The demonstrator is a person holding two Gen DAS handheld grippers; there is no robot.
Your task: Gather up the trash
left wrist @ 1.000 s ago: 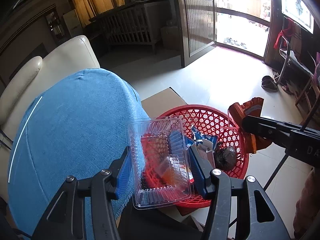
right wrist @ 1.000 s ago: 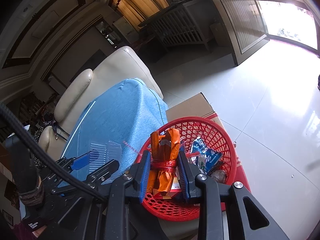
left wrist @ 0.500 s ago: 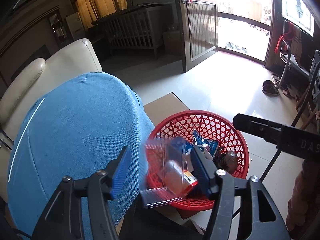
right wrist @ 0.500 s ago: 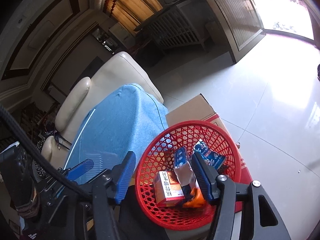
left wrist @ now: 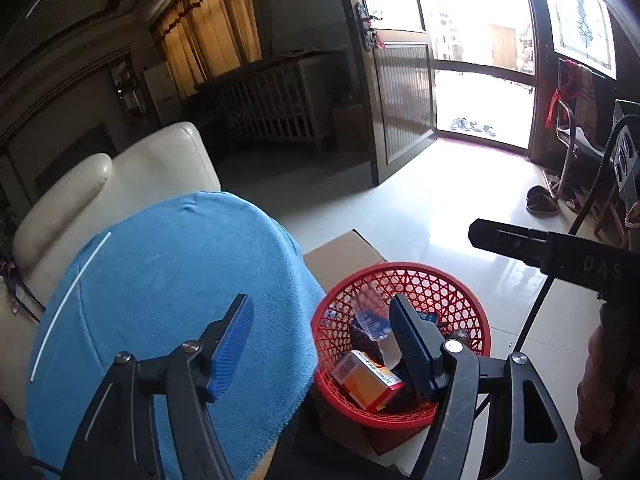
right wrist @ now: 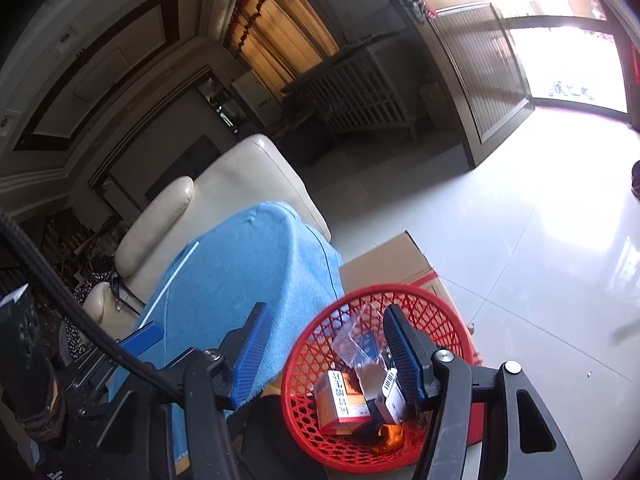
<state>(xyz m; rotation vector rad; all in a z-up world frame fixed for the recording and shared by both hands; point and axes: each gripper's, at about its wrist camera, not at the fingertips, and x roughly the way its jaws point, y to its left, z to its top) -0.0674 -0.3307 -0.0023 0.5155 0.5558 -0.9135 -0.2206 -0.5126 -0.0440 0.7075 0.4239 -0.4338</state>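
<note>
A red mesh basket (left wrist: 460, 294) (right wrist: 404, 294) holds the trash: an orange box (left wrist: 366, 380) (right wrist: 340, 400), a clear plastic tray (left wrist: 370, 316) (right wrist: 354, 334), an orange wrapper (right wrist: 388, 442) and some blue packets. My left gripper (left wrist: 320, 340) hovers above the basket's near left rim, its jaws opening with nothing between them. My right gripper (right wrist: 326, 354) is open and empty over the same rim. The right gripper's black finger (left wrist: 520, 244) reaches in from the right in the left wrist view. In the right wrist view the left gripper's blue pad (right wrist: 140, 338) shows at lower left.
The basket rests on a cardboard box (left wrist: 344, 252) (right wrist: 392, 262) on a pale tiled floor. To its left is a surface covered with a blue towel (left wrist: 180, 300) (right wrist: 248, 272), with a cream sofa (left wrist: 120, 180) behind. A person's sleeve (left wrist: 608, 380) is at the right edge.
The left gripper opened and the clear plastic tray fell into the basket. The right gripper opened and its orange wrapper dropped in too. Both grippers rose a little.
</note>
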